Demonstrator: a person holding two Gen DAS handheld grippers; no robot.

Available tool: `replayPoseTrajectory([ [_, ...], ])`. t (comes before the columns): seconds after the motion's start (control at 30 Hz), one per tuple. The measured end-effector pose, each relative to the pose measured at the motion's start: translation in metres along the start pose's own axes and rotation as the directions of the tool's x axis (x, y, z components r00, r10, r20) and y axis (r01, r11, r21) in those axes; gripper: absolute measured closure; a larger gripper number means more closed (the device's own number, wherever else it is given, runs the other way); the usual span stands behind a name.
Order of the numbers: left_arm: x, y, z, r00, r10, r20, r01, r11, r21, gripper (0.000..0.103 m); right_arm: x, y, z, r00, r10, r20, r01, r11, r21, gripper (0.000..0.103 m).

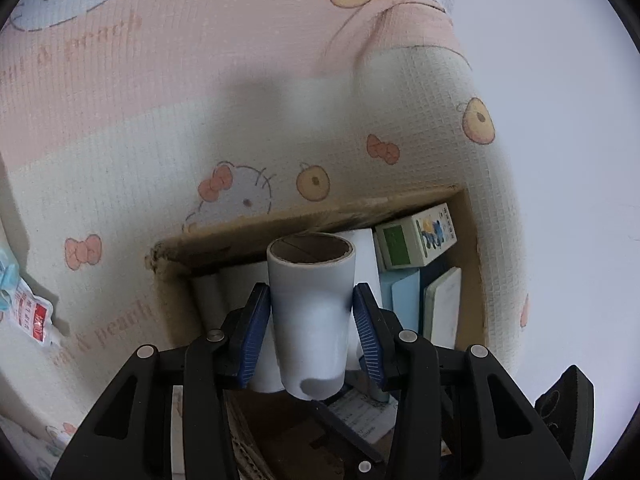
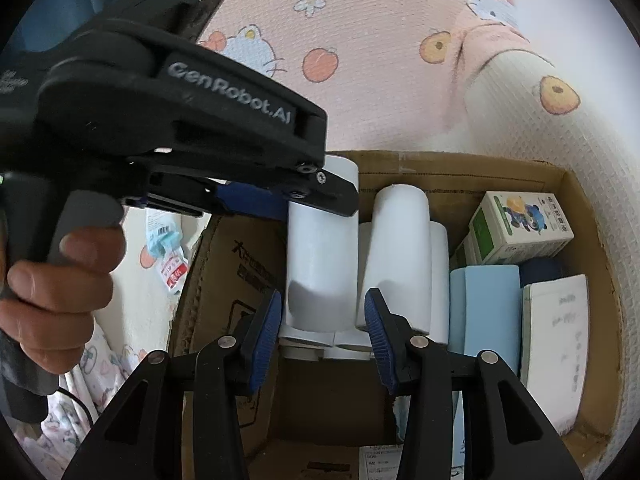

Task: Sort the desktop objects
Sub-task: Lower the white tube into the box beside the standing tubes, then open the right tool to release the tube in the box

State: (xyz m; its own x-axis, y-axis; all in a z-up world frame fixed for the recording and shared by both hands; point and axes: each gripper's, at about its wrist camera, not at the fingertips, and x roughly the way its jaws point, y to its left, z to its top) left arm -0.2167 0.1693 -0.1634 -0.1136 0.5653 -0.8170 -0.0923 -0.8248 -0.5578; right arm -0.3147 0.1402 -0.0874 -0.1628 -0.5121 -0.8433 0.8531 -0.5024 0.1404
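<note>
The left gripper [image 1: 312, 320] clamps a white roll [image 1: 310, 308] across its middle above the cardboard box [image 2: 472, 168], long axis running near-to-far, its open cardboard core facing far. The right gripper [image 2: 324, 332] hangs unclenched and empty over the rolls lying inside.

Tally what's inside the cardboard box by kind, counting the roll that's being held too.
White rolls: 4, one in the left hand-held gripper, plus, and one behind
Printed carton: 1
Light blue blocks: 2
White notebook: 1
Total: 8
</note>
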Motion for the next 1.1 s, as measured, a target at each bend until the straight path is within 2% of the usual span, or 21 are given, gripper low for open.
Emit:
replayPoseTrajectory([
  [0.2, 0.003, -0.006, 0.001, 0.999, 0.035, -0.004, -0.035, 0.999, 0.005, 0.056, 0.008, -0.004, 0.004, 1.0, 0.02, 0.01, -0.02, 1.0, 0.01, 0.063],
  [0.27, 0.004, -0.006, 0.002, 0.999, 0.047, -0.011, -0.048, 0.999, -0.013, 0.055, 0.012, 0.004, 0.003, 1.0, 0.005, 0.007, -0.004, 1.0, -0.028, 0.066],
  [0.3, 0.004, -0.006, 0.003, 0.999, 0.048, -0.016, -0.048, 0.999, -0.02, 0.055, 0.015, 0.009, 0.002, 1.0, -0.029, 0.003, 0.029, 0.997, -0.07, 0.069],
  [0.4, 0.003, -0.001, 0.008, 0.999, 0.022, -0.023, -0.023, 0.999, -0.048, 0.054, 0.016, 0.013, 0.001, 0.998, -0.058, 0.014, 0.059, 0.992, -0.108, 0.069],
  [0.73, -0.01, 0.015, 0.006, 0.998, -0.056, -0.032, 0.053, 0.992, -0.112, 0.054, 0.021, 0.001, 0.006, 1.0, -0.024, 0.01, 0.024, 0.999, -0.026, 0.069],
  [0.83, -0.012, 0.015, 0.0, 0.996, -0.089, -0.024, 0.086, 0.99, -0.115, 0.063, 0.022, -0.001, 0.009, 1.0, -0.02, -0.001, 0.02, 1.0, -0.007, 0.069],
  [0.9, -0.009, 0.014, -0.003, 0.996, -0.089, -0.029, 0.085, 0.99, -0.11, 0.064, 0.018, -0.002, 0.006, 1.0, -0.022, -0.005, 0.022, 1.0, -0.008, 0.069],
  [0.93, -0.006, 0.013, -0.005, 0.997, -0.075, -0.035, 0.071, 0.992, -0.105, 0.064, 0.018, -0.002, 0.006, 1.0, -0.023, -0.008, 0.022, 1.0, -0.008, 0.069],
  [0.97, -0.005, 0.013, -0.006, 0.998, -0.058, -0.032, 0.055, 0.994, -0.1, 0.07, 0.019, -0.002, 0.008, 1.0, -0.021, -0.008, 0.021, 1.0, -0.006, 0.069],
  [1.03, -0.005, 0.01, -0.007, 1.0, -0.014, -0.015, 0.012, 0.997, -0.072, 0.073, 0.015, 0.0, 0.015, 1.0, -0.017, 0.006, 0.017, 1.0, -0.005, 0.069],
  [1.1, -0.004, 0.008, -0.007, 1.0, 0.002, -0.014, -0.003, 0.998, -0.057, 0.075, 0.006, -0.001, 0.014, 0.999, -0.007, 0.035, 0.008, 1.0, -0.003, 0.069],
])
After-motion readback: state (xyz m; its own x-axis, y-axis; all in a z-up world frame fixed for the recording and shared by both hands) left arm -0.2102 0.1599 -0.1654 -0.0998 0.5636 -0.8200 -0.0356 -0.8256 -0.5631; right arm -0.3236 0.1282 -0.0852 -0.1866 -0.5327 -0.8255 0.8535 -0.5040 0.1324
